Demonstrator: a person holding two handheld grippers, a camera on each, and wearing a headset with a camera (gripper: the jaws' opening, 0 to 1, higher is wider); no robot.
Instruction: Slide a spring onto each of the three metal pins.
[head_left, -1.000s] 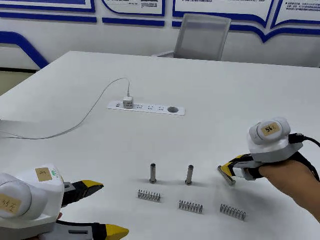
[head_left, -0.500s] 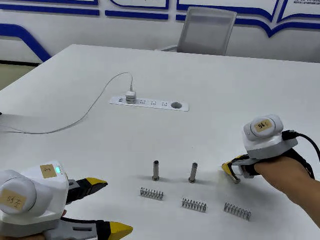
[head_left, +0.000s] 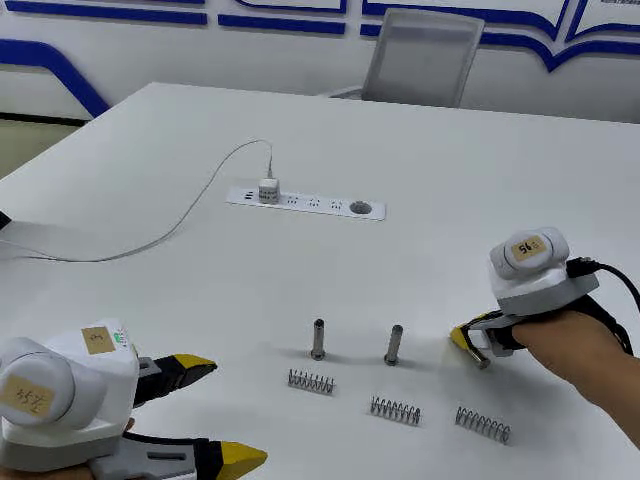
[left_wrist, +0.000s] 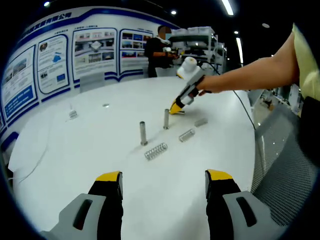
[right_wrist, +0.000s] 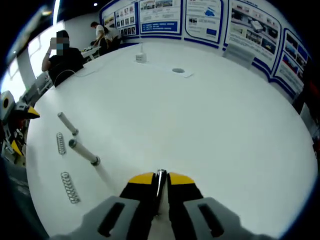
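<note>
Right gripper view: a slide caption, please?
Right gripper grips a metal pin; two standing pins and two springs wait nearby.

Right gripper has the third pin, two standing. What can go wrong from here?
1. The third pin sits pinched at the very tips of the right gripper, tilted; it may slip or topple when set down.
2. The two standing pins look freestanding; a nudge from either gripper could tip them.
3. The springs lie flat and thin; the open left gripper may flick one away.

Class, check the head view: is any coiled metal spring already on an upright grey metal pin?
No: all three coiled springs lie flat on the white table, apart from the two bare upright pins.
</note>
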